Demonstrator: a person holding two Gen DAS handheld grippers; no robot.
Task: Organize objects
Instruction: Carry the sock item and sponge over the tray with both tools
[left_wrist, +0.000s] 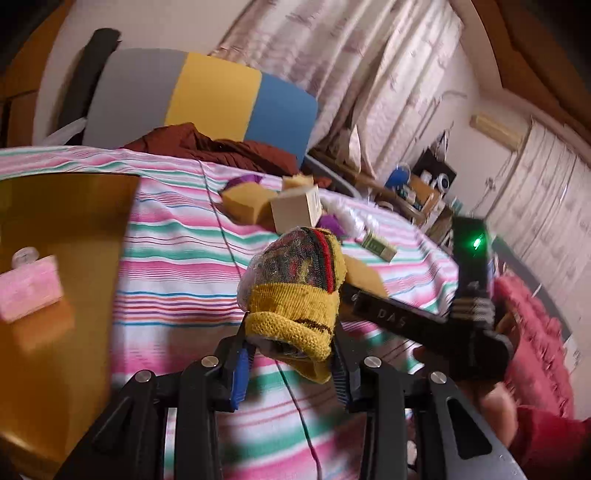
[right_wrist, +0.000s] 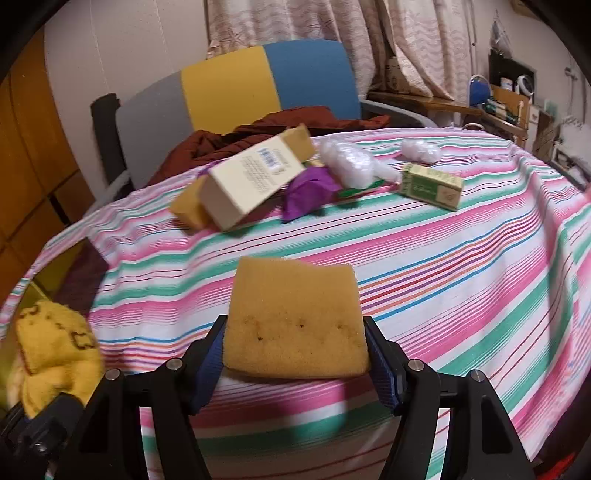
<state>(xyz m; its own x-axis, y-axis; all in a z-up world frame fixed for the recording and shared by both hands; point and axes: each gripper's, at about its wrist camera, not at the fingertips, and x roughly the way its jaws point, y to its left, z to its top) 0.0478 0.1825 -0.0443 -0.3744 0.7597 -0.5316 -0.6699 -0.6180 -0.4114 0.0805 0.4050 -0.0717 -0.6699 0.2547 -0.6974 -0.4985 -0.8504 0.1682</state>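
My left gripper (left_wrist: 291, 354) is shut on a rolled yellow sock bundle (left_wrist: 295, 291) with dark red and green stripes, held above the striped tablecloth (left_wrist: 177, 266). My right gripper (right_wrist: 295, 332) is shut on a flat yellow sponge (right_wrist: 295, 317), its blue pads (right_wrist: 382, 365) pressing both side edges. In the left wrist view the right gripper's black body (left_wrist: 406, 317) crosses behind the sock, a hand on its handle. In the right wrist view the sock bundle (right_wrist: 55, 343) shows at lower left.
Further back on the cloth lie a cream box (right_wrist: 251, 181), another sponge (right_wrist: 186, 210), a purple cloth (right_wrist: 306, 192), clear plastic wrap (right_wrist: 347, 162) and a green box (right_wrist: 430, 186). An amber bin (left_wrist: 74, 221) at left holds a pink block (left_wrist: 29, 288). A chair (right_wrist: 258, 81) stands behind.
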